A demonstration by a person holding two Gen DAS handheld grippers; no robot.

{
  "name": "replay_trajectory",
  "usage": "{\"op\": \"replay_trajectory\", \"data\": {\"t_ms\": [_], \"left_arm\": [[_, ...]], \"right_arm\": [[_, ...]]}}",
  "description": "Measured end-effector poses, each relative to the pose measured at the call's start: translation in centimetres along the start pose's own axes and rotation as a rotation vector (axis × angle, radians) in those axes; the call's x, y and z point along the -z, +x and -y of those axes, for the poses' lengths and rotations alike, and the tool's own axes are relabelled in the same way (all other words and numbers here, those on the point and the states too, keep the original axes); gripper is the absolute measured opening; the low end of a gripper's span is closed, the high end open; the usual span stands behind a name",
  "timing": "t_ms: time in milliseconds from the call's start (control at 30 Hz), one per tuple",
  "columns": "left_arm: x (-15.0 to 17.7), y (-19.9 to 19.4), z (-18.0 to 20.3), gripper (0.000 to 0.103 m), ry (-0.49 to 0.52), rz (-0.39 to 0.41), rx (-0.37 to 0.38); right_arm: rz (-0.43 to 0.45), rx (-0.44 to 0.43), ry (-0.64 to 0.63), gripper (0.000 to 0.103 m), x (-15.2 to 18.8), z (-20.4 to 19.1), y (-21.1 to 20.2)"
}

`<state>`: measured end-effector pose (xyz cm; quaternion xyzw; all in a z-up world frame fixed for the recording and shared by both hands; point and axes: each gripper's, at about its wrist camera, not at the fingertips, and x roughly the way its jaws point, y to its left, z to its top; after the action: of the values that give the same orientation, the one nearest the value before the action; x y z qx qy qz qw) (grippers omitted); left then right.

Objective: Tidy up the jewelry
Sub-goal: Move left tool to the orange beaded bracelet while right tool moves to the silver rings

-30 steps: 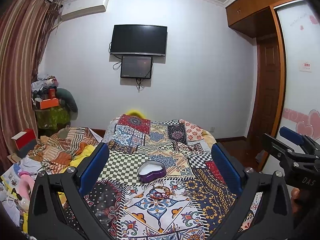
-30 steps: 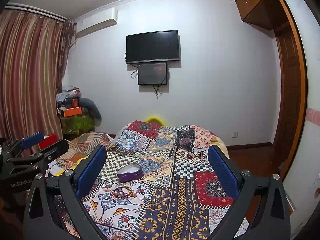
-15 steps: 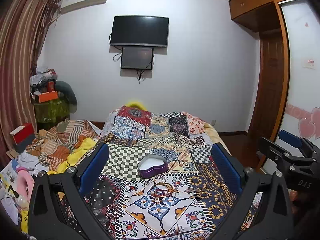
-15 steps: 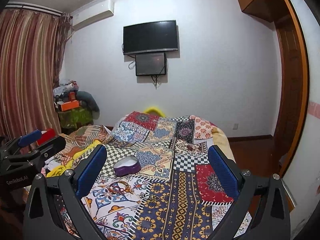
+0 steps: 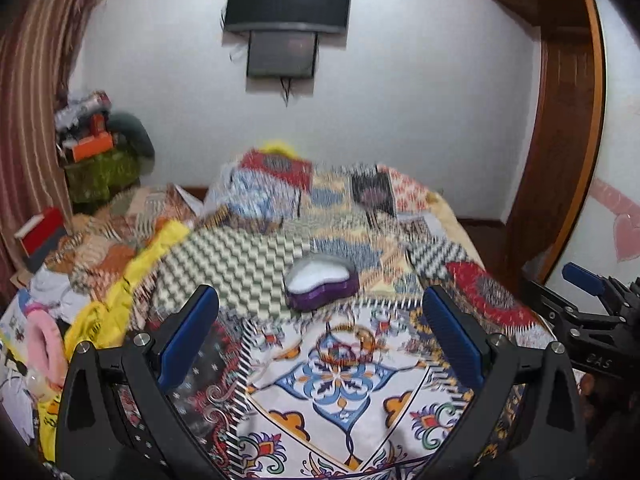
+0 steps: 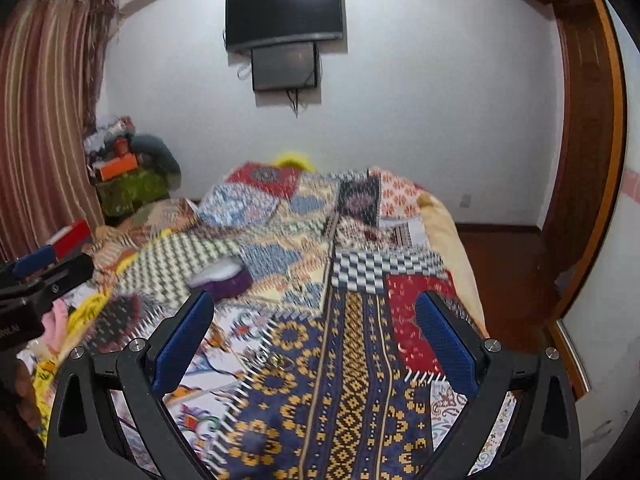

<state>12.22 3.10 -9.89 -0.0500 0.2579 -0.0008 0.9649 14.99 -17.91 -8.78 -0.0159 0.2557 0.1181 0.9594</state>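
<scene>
A purple heart-shaped jewelry box (image 5: 322,282) with a white lining lies open on the patchwork bedspread (image 5: 344,396); it also shows in the right wrist view (image 6: 221,277). A tangle of reddish-gold bracelets (image 5: 347,345) lies on the cloth just in front of the box. A small metal piece (image 6: 276,359) lies on the cloth in the right wrist view. My left gripper (image 5: 320,324) is open and empty above the bracelets. My right gripper (image 6: 310,330) is open and empty over the blue and yellow patch. The frames are motion-blurred.
A yellow cloth and heaped clothes (image 5: 100,272) lie at the bed's left. A cluttered stand (image 5: 100,152) is by the curtain. A TV (image 5: 286,2) hangs on the far wall. A wooden door (image 5: 556,160) stands right of the bed.
Both grippers have tilted down and moved closer to the bed. The box and bracelets now sit larger and higher between the left fingers. Both grippers stay open.
</scene>
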Motion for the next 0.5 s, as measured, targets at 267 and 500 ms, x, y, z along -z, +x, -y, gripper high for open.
{"op": "replay_trajectory", "data": {"t_ms": [267,500], "left_arm": [[2.8,4.8,0.3,0.088,0.038,-0.162,0.026],[4.5,7.8,-0.3,0.069,0.012,-0.278,0.067]], "right_arm": [[-0.169,-0.046,0.008,0.1,2.4,0.4,4.8],[-0.233,-0.082,-0.018,0.1,3.6,0.7,7.3]]}}
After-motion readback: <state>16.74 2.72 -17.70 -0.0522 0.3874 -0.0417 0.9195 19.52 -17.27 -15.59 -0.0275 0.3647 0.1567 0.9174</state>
